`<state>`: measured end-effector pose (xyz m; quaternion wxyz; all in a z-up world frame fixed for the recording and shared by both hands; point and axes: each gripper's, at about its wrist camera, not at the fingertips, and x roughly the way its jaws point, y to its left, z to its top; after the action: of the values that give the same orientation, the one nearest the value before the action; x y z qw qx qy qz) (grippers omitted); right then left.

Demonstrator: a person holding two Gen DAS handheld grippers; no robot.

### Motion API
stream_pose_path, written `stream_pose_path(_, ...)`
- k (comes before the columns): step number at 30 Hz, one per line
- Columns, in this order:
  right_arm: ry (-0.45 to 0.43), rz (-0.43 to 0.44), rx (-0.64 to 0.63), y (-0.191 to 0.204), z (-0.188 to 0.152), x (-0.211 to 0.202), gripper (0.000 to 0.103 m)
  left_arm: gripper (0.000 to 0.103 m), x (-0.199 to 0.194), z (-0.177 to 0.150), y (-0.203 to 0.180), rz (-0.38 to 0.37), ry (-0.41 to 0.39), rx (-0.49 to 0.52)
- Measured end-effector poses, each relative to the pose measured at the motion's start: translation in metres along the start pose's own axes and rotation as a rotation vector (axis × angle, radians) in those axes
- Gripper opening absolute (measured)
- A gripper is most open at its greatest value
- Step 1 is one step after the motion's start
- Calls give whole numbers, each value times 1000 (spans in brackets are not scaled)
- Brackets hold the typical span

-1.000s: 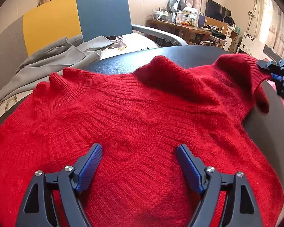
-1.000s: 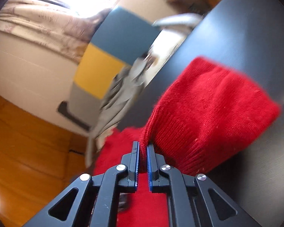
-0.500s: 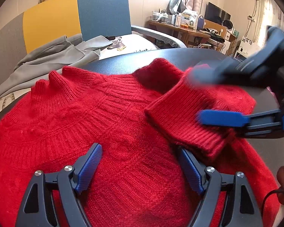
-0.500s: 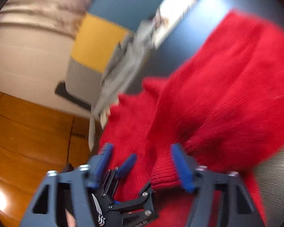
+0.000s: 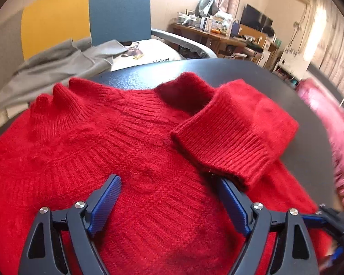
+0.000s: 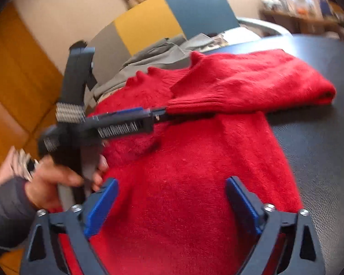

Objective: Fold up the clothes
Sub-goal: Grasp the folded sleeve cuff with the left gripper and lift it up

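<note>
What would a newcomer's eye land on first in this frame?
The bright red sweater spread across the dark table, one sleeve folded in over its body. Next, the open blue-padded fingers of the left gripper low over the knit, and the yellow-and-teal chair behind.

Left hand-held gripper (image 5: 169, 202): jaws spread wide, nothing between the blue pads, pointing forward and angled down. Right hand-held gripper (image 6: 172, 202): jaws also wide apart, empty, tilted down. Person's left hand (image 6: 57, 183) wraps the left tool's handle, dark sleeve (image 6: 6, 208) at the wrist.
</note>
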<state>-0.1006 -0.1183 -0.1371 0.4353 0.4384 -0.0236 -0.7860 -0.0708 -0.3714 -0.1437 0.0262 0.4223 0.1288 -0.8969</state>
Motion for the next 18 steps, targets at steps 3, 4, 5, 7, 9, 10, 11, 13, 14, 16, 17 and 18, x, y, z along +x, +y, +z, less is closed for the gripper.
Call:
stream_pose_path(3,-3,-35,-46,6,1,4,103,88,-14,-1,32,-189,-14,-257)
stream_pose_path(4,-12,-28,-40,4,1,4,103,88,-17,-4,44,-264,-16,-362)
stream_pose_path(5,-24,-15,-28,0,0,3,103,88,-18,-6,51,-312,-16,-440)
stream_pose_path(7,-54,27,9,-7,-1,1,103,88,-18,-8,58,-411,-23,-551)
stream_pose_path(9,-79,64,39,-9,1,4,103,88,-13,-5,56,-483,-3,-610)
stream_pose_path(10,-92,82,53,-9,2,6,103,88,-8,-3,53,-509,15,-627)
stream_pose_path(11,-95,83,54,-8,3,7,103,88,-3,0,48,-526,34,-630)
stream_pose_path(13,-96,76,48,-6,4,7,103,88,7,4,39,-548,83,-644)
stream_pose_path(14,-97,74,46,-5,4,6,103,88,13,5,36,-554,112,-656)
stream_pose_path(16,-101,77,49,-6,4,5,103,88,20,7,29,-562,154,-687)
stream_pose_path(17,-103,79,51,-6,4,5,103,87,23,9,25,-548,177,-688)
stream_pose_path(18,-103,78,51,-6,3,4,103,85,26,11,22,-532,199,-687)
